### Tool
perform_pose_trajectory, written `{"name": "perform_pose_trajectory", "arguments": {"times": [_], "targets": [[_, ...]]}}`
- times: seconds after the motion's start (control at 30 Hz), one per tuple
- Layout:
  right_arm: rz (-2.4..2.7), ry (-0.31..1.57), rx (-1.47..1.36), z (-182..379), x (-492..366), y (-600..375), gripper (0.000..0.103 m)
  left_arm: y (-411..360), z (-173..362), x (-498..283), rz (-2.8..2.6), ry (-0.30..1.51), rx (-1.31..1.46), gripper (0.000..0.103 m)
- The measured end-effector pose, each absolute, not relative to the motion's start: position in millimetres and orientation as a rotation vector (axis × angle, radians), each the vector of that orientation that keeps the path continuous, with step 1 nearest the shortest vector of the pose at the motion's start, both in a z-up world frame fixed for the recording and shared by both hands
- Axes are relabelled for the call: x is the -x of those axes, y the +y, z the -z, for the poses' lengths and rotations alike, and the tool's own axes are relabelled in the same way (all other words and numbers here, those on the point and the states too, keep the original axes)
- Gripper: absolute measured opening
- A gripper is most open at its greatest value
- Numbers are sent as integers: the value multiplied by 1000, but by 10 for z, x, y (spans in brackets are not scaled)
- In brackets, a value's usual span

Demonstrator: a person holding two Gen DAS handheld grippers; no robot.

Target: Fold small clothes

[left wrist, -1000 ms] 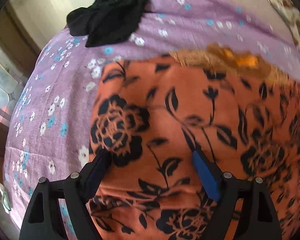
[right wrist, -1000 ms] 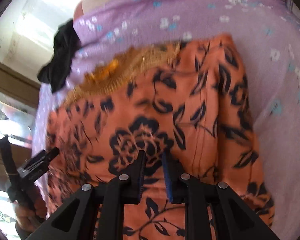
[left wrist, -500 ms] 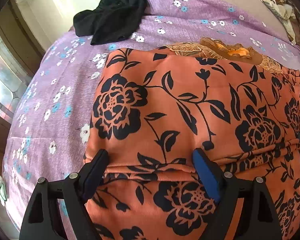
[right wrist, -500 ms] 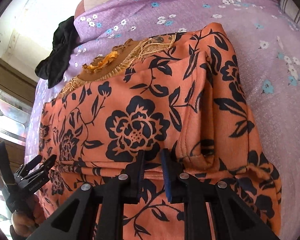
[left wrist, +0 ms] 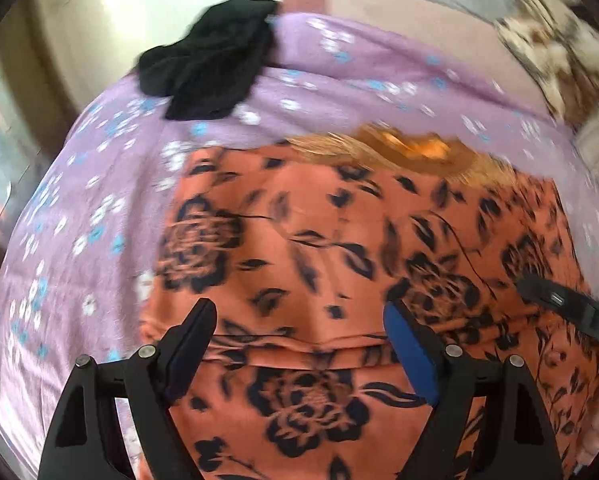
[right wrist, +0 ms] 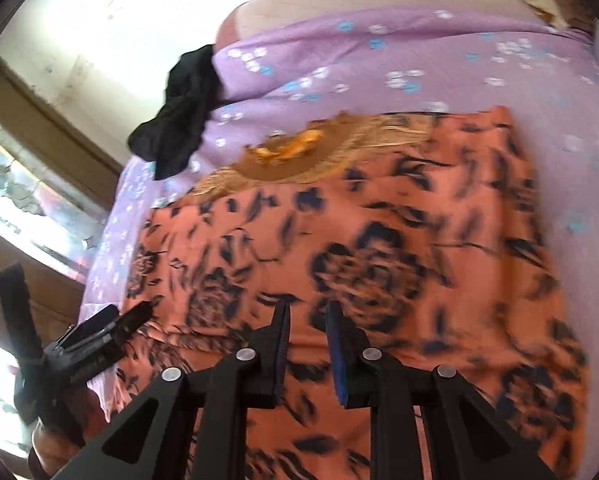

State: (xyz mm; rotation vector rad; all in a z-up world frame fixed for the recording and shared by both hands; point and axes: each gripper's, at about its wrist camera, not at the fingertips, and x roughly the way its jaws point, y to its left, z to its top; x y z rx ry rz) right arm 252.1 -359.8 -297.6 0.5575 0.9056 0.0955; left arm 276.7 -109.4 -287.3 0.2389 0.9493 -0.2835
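Orange garment (left wrist: 339,248) with black flowers lies spread on the bed's purple flowered sheet (left wrist: 99,184); nearest, the left gripper (left wrist: 299,320) hangs over its folded near edge, fingers (left wrist: 195,328) wide apart, holding nothing; the right gripper (right wrist: 307,316) has its 2 fingers a narrow gap apart above the cloth; beyond, a gold embroidered neckline (right wrist: 299,152); farthest, a black garment (left wrist: 211,60) at the sheet's edge.

Bed under purple floral sheet (left wrist: 339,80), bright pale wall (right wrist: 119,20), brown wooden frame, daylit window (right wrist: 15,184) at left
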Motion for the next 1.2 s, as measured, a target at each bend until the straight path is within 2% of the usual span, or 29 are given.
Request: {"name": "perform_pose_trajectory", "arguments": {"times": [0.2,0.53,0.7,0.8,0.9,1.0,1.2], "targets": [[-102,958,-519,3184,-2736,-3446,22,-1293,3126,-2814,305,1027,-300,86],[-154,1064,-461,3230,-2676,-3347,23,-1297,3192,-2739,352,1072,-344,87],[-170,1053,-447,3127,-2712,-3368,22,-986,2893,-2966,314,1023,-226,87],[-166,959,-447,2949,-2721,-3421,23,-776,2806,-3103,227,990,-225,87],[-135,876,-462,2862,-2751,-3501,23,-494,2912,-3272,96,1038,-213,87],[-126,921,-519,3022,-2835,-3574,22,-298,3065,-3351,57,1108,-176,87],[-181,1011,-481,3139,-2850,-3336,22,-314,3140,-3222,98,1082,-241,88]]}}
